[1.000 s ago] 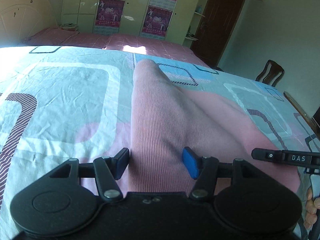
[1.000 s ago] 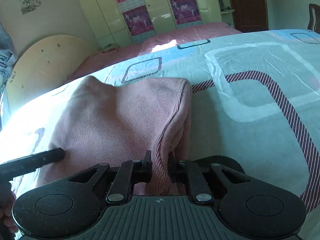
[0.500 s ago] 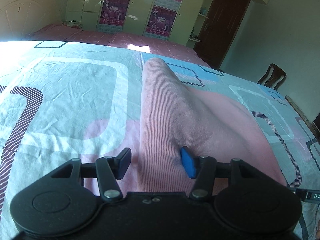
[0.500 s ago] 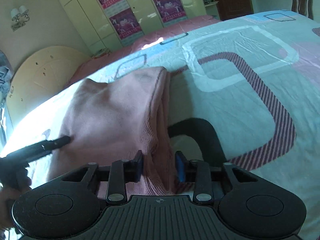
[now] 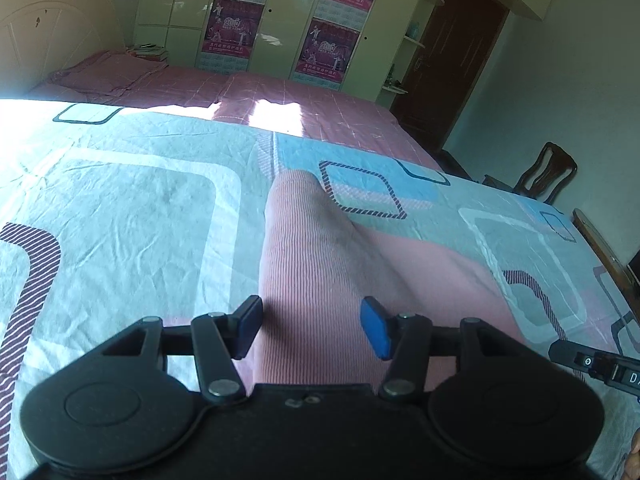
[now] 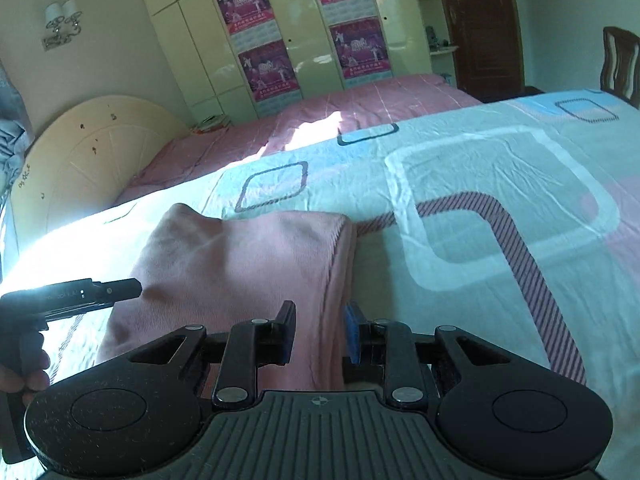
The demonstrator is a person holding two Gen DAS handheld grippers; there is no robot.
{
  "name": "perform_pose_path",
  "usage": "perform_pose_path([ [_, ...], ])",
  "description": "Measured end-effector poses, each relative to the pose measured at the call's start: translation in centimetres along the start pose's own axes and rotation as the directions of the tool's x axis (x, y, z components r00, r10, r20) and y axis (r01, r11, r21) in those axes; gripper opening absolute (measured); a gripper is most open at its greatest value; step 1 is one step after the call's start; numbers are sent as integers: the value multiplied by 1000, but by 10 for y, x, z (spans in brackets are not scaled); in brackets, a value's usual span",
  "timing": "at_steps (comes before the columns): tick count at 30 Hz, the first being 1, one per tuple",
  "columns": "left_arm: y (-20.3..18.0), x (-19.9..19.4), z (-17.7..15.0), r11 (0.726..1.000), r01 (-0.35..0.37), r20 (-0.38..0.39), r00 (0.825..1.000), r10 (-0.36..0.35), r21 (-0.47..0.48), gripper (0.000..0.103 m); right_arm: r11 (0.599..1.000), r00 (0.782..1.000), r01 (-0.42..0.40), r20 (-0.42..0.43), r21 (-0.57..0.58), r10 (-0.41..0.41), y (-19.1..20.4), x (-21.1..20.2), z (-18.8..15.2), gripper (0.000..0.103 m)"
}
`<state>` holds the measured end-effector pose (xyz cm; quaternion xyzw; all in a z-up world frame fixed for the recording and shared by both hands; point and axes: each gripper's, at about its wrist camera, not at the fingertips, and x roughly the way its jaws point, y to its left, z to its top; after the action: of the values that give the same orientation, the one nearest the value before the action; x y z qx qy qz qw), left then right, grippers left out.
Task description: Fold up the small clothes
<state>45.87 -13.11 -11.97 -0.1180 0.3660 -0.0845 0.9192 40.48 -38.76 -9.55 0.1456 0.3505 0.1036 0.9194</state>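
Observation:
A folded pink ribbed garment lies flat on the patterned bedsheet. In the left wrist view my left gripper is open, its jaws straddling the near left part of the garment. In the right wrist view the garment lies folded, and my right gripper is open, its jaws on either side of the garment's near right edge. The left gripper's body shows at the garment's left edge. The right gripper's tip shows at the lower right of the left wrist view.
The sheet spreads wide to the right of the garment. A second bed with a pink cover lies beyond. A wardrobe with posters stands at the back. A wooden chair and a door are at the right.
My right gripper has opened and let go of the garment's edge, which now lies flat. The left gripper stayed open and shifted slightly back.

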Motion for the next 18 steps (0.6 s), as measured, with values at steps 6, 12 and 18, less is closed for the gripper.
perform_pose_path([
  [6, 4, 34, 7, 998, -54, -17, 998, 54, 26, 54, 994, 999, 42, 14, -97, -41, 23, 58, 22, 26],
  [12, 7, 38, -2, 999, -42, -9, 999, 42, 21, 56, 984, 994, 94, -40, -153, -101, 12, 104, 12, 26],
  [18, 2, 48, 16, 998, -56, 7, 998, 56, 27, 55, 972, 996, 82, 44, -221, -74, 25, 101, 25, 26],
])
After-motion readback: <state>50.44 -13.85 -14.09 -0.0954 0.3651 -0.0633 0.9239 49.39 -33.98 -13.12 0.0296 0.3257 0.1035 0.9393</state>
